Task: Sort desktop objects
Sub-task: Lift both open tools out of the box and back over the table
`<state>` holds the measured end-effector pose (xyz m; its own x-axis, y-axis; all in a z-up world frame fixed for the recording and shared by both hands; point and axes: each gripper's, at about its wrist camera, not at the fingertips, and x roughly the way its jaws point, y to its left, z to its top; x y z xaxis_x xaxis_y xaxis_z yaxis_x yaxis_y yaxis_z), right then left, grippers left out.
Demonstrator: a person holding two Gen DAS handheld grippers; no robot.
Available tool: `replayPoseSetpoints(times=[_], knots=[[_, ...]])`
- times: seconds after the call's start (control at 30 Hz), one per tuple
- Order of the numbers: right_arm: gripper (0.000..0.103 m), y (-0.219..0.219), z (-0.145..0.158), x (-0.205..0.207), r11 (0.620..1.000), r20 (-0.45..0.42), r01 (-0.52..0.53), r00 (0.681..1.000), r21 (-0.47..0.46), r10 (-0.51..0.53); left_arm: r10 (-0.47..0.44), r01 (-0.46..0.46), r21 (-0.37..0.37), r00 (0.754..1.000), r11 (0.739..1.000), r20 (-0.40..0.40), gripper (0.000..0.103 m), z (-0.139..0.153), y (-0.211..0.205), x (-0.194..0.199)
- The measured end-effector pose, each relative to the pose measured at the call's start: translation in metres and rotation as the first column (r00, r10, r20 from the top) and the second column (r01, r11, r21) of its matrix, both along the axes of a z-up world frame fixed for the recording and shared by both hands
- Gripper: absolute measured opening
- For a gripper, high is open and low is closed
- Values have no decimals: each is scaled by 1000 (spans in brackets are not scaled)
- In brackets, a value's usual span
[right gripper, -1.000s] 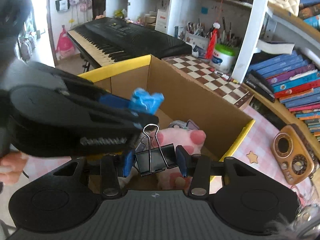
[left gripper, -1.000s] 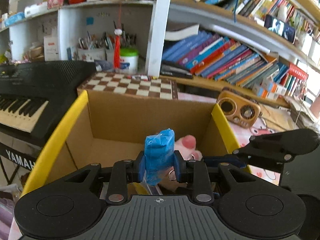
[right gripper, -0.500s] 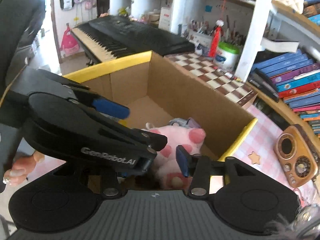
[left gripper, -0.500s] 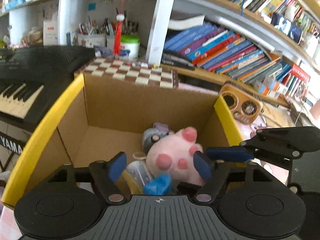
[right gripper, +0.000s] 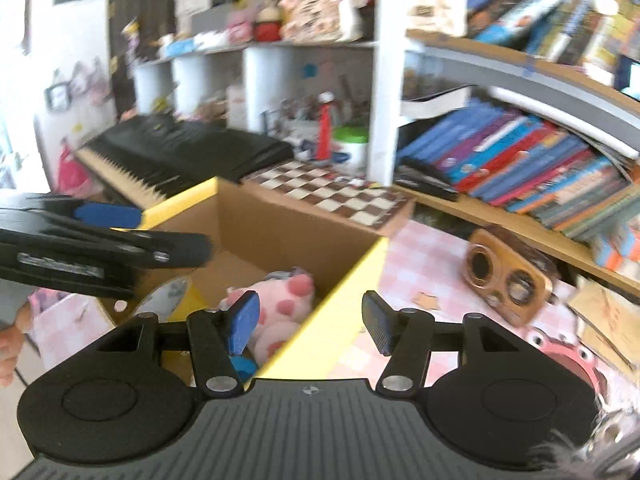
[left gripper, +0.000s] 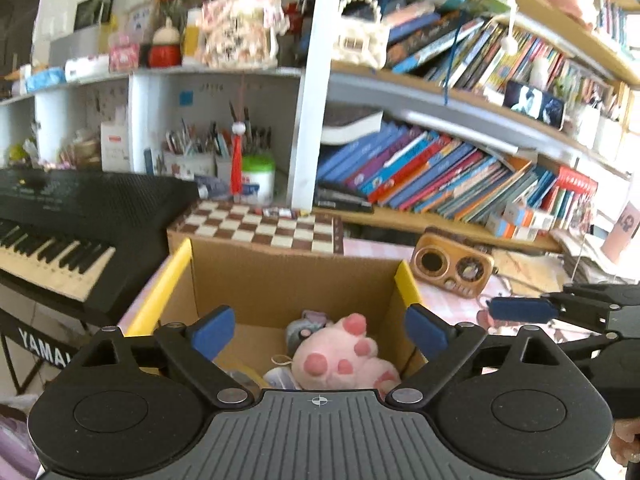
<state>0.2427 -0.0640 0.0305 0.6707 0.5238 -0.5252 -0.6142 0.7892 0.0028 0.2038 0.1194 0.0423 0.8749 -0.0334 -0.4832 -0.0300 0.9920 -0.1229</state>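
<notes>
An open cardboard box [left gripper: 288,280] with yellow flap edges sits below both grippers; it also shows in the right wrist view [right gripper: 280,232]. Inside lie a pink plush toy [left gripper: 340,360], a grey item [left gripper: 300,326] and a yellow tape roll [right gripper: 172,294]. A bit of the blue object [right gripper: 244,366] shows low in the box. My left gripper [left gripper: 320,330] is open and empty above the box. My right gripper [right gripper: 310,326] is open and empty over the box's right yellow edge.
A checkerboard [left gripper: 260,228] lies behind the box. A black keyboard [left gripper: 60,216] stands to the left. A wooden radio [left gripper: 452,270] sits on the pink checked table at right. Shelves of books [left gripper: 440,168] and pen cups [left gripper: 192,156] fill the back.
The left gripper let go of the blue object and the right let go of the black binder clip; both dropped into the box. Both grippers opened wide and rose.
</notes>
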Motion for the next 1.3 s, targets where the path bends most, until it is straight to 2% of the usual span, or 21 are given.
replayPoseSetpoints(times=[0.13, 0.27, 0.57, 0.77, 0.97, 1.17, 1.23, 1.3], knots=[[55, -20, 4, -17, 997, 25, 70, 997, 14, -70, -9, 9, 10, 999, 1000, 33, 95, 5, -3, -24], [56, -38, 3, -37, 990, 33, 140, 990, 25, -141, -21, 20, 12, 999, 1000, 32, 95, 5, -6, -49], [60, -70, -14, -98, 955, -14, 292, 956, 43, -292, -7, 10, -56, 999, 998, 39, 98, -8, -15, -112], [63, -86, -31, -147, 927, -57, 374, 926, 38, -372, -46, 46, -65, 999, 997, 3, 100, -24, -31, -148], [65, -93, -42, -184, 912, -89, 410, 909, 26, -407, -47, 46, -63, 999, 997, -26, 100, -34, -40, -176], [75, -90, -43, -211, 908, -74, 418, 906, 17, -416, -47, 46, -33, 999, 998, -27, 102, -35, -48, -198], [85, -90, -43, -217, 906, -66, 424, 904, 8, -423, -48, 47, -26, 998, 999, -33, 102, -35, -50, -202], [86, -90, -43, -223, 901, -61, 433, 900, 1, -432, -58, 57, -34, 998, 998, -36, 102, -33, -52, -206]])
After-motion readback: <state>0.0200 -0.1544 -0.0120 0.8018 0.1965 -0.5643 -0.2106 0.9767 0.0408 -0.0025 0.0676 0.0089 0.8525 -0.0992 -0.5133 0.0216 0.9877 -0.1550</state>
